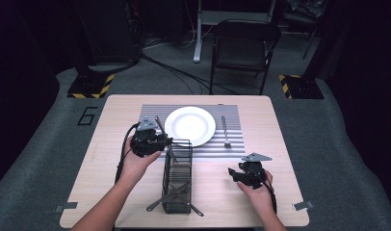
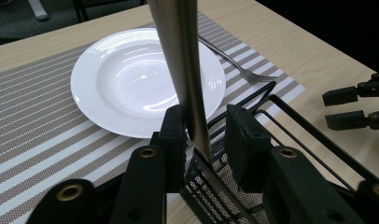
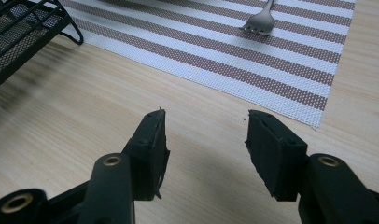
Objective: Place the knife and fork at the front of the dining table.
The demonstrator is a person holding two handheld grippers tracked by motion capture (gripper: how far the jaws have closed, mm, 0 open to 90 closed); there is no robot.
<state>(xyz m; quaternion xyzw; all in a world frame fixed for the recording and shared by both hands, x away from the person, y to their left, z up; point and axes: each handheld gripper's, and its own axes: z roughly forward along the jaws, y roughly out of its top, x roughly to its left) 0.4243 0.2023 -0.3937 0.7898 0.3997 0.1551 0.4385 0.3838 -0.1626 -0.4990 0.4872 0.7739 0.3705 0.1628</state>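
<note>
The left claw (image 1: 165,143) stands at the near left edge of the striped placemat (image 1: 232,144), just beside the far end of the black wire caddy (image 1: 177,180). In the left gripper view a steel utensil handle (image 2: 180,65) rises between its jaws, lying against the left one, with a clear gap to the right one; whether the jaws bear on it cannot be told. The handle's lower end runs down into the caddy. More cutlery (image 1: 170,197) lies crossed in the caddy's near end, its ends sticking out through the wire. A white plate (image 1: 189,126) sits at the centre of the placemat on the wooden worktop (image 1: 280,144). To its right a fork (image 1: 225,131) lies on the placemat, tines toward the person. The right claw (image 1: 233,173) hovers over bare worktop right of the caddy, its jaws wide apart and holding nothing.
</note>
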